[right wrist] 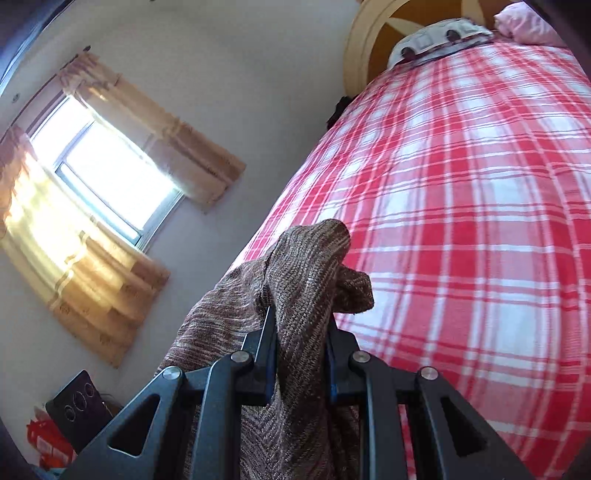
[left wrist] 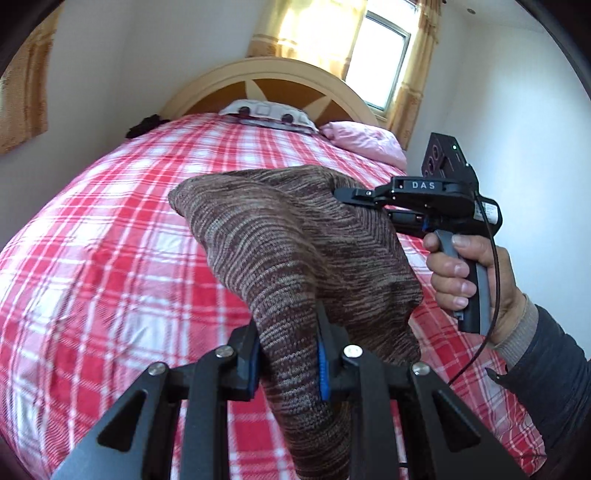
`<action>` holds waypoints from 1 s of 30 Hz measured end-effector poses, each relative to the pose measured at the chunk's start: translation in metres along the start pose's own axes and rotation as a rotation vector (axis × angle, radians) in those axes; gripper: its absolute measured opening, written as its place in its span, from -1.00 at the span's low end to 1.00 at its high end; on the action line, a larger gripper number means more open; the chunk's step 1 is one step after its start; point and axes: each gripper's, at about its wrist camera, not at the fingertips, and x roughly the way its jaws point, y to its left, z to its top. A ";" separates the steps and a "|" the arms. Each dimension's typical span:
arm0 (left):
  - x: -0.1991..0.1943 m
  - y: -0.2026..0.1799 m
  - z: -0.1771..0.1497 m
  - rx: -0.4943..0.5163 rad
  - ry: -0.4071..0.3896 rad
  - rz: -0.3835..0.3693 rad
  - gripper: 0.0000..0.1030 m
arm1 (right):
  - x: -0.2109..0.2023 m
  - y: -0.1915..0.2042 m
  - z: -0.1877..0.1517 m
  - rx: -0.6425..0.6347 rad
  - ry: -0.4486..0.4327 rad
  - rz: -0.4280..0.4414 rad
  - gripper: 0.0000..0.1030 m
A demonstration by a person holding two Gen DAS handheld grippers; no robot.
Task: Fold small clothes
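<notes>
LEFT WRIST VIEW
left tongs (left wrist: 291, 365): near bottom centre, jaws nearly closed, clamped on a fold of the brown knit garment (left wrist: 295, 243); blue pad (left wrist: 323, 369) showing on the right finger, cloth pressed against it.
garment: brown/beige marl knit, lifted off the bed (left wrist: 92, 240), stretched betw. the two tongs, bunched, lower part hanging below the left tongs.
right tongs (left wrist: 341, 194): right of centre, seen side-on, tips buried in the far right edge of the garment, narrow gap, gripping cloth.
right hand (left wrist: 461, 273): around the handle of the right tongs; grey cuff + dark sleeve (left wrist: 554, 369) behind it; black cable running down from the tool.
bed: red/white check cover, fills left + centre, under the garment.
far end: curved cream headboard (left wrist: 266, 79), patterned pillow (left wrist: 269, 112), pink pillow (left wrist: 365, 142) on the right, small dark item (left wrist: 146, 125) at far left edge of bed.
wall: window (left wrist: 380, 55) w/ yellow curtains, far right of centre.

RIGHT WRIST VIEW
right tongs (right wrist: 301, 363): near bottom centre, jaws close together, pinching a thick bunch of the garment (right wrist: 306, 273); cloth stands up past the tips + drapes down to the left.
bed (right wrist: 461, 206): check cover on the right, below the garment.
far end: headboard (right wrist: 360, 48), patterned pillow (right wrist: 436, 37), pink pillow (right wrist: 528, 22) top right.
left side: window (right wrist: 110, 166) w/ yellow curtains; dark panel w/ round rings (right wrist: 79, 406) + red/orange stuff (right wrist: 48, 446) bottom left, can't tell what.
</notes>
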 end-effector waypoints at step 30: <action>-0.024 0.079 -0.066 -0.081 -0.066 0.316 0.56 | 0.035 0.069 -0.108 -0.234 0.118 -0.124 -0.16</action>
